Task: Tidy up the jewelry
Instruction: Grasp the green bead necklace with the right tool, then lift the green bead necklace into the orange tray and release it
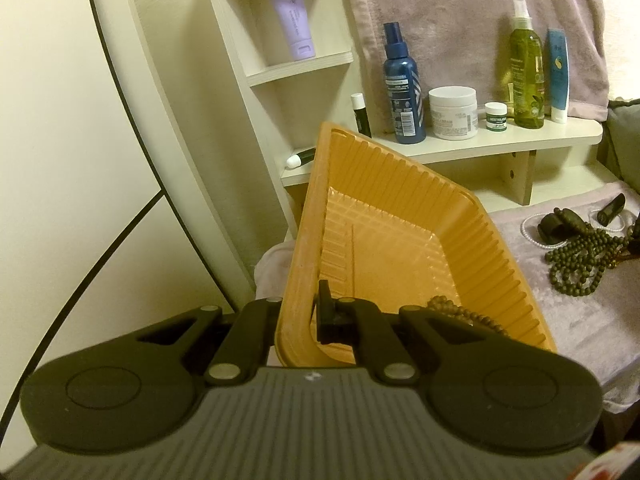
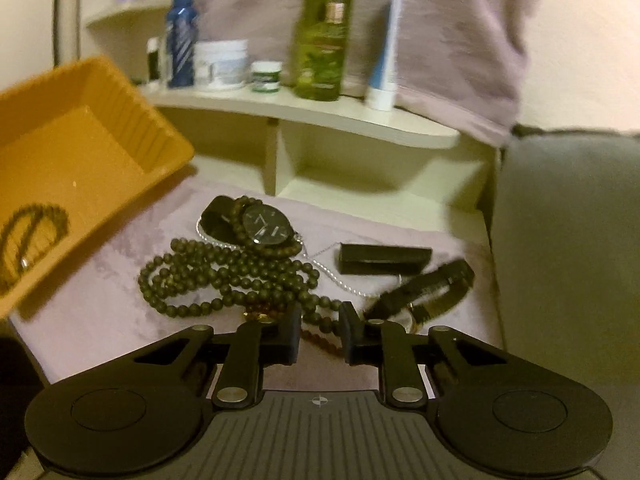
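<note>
Nearest us in the left wrist view, the left gripper (image 1: 298, 316) has its fingers pinched on the near wall of the orange tray (image 1: 460, 216), one finger (image 1: 326, 316) inside and the other outside the rim, so the tray hangs tilted above the cloth-covered desk (image 1: 568, 320). We judge the tray light and thin, stiff enough to lift by one wall but likely to flex and swing, so a grip low on the rim near a corner suits it. A bead bracelet (image 1: 460, 312) already lies in its lower end, and more beads (image 1: 580, 256) sit on the cloth well to the right. In the right wrist view, the right gripper (image 2: 320, 334) hovers low over the pile with its fingers spread a little, and a bead strand (image 2: 324, 326) lies in the gap; we cannot tell whether the pads touch it. The beads (image 2: 224, 272) will handle limp and heavy for their size, sliding and trailing, so we would pinch a bunched part, not a single loop. The watch (image 2: 267, 225) rests on the far side of the pile, a thin silver chain (image 2: 340, 280) threads under it, a second watch (image 2: 432, 292) lies to the right beside a black bar (image 2: 384, 259). The chain looks fragile and apt to snag.
</note>
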The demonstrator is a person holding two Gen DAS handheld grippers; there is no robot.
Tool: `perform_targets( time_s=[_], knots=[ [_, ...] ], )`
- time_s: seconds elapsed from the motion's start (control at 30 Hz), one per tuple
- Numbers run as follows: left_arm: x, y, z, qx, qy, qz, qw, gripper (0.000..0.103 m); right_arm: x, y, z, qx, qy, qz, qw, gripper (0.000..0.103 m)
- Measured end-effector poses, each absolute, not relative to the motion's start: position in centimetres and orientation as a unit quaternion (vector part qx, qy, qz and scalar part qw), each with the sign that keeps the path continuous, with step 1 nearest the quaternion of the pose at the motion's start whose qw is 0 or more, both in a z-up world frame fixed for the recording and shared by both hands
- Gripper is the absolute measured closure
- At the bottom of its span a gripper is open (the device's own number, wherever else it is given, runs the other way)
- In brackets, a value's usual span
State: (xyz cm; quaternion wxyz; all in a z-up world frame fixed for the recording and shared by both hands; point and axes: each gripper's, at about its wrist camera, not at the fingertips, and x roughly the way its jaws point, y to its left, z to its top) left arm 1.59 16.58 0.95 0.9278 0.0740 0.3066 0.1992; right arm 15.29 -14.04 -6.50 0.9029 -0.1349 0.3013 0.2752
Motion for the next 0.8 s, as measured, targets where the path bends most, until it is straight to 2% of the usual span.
perform_targets(
  time_s=[0.23, 0.3, 0.43, 0.8],
  knots=[
    [1.5, 16.7, 1.0, 0.074, 0.307, 0.199, 0.928, 0.099, 16.3, -12.0, -7.4, -0.211, 0.304, 0.292, 0.882, 0.084],
    [1.5, 16.7, 1.0, 0.074, 0.307, 0.199, 0.928, 0.099, 16.3, -11.8, -7.3, -0.216, 0.306, 0.296, 0.879, 0.096],
    [1.5, 16.7, 1.0, 0.075, 0.307, 0.199, 0.928, 0.099, 15.4, -12.0, -6.1, -0.214, 0.291, 0.296, 0.884, 0.096],
    [1.5, 16.7, 1.0, 0.076, 0.306, 0.198, 0.928, 0.099, 11.9, -13.3, 3.2, -0.165, 0.187, 0.312, 0.917, 0.096]
  ],
)
